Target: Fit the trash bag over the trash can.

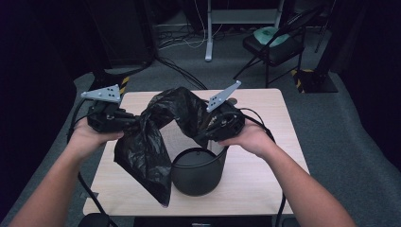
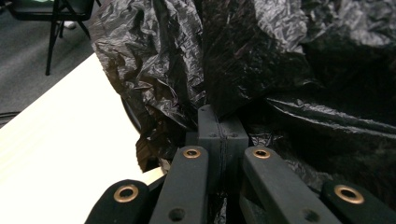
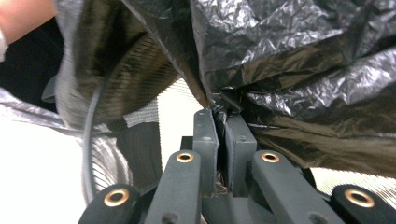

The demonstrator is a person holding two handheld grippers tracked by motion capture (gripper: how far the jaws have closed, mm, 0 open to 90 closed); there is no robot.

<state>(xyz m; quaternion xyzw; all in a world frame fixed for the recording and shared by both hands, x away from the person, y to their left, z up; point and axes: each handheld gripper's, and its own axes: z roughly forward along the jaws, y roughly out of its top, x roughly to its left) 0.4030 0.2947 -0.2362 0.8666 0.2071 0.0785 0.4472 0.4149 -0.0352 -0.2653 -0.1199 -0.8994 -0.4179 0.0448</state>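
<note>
The left hand-held gripper [image 1: 124,124] has its jaws pinched tight on one edge of a black plastic bag [image 1: 151,142], and the right hand-held gripper [image 1: 203,135] clamps another edge with only a sliver of gap between its jaws. The bag arches between the two and hangs down below the left one onto the worktop [image 1: 265,165]. A black mesh bin [image 1: 197,172] stands just below the right hand-held gripper.
</note>
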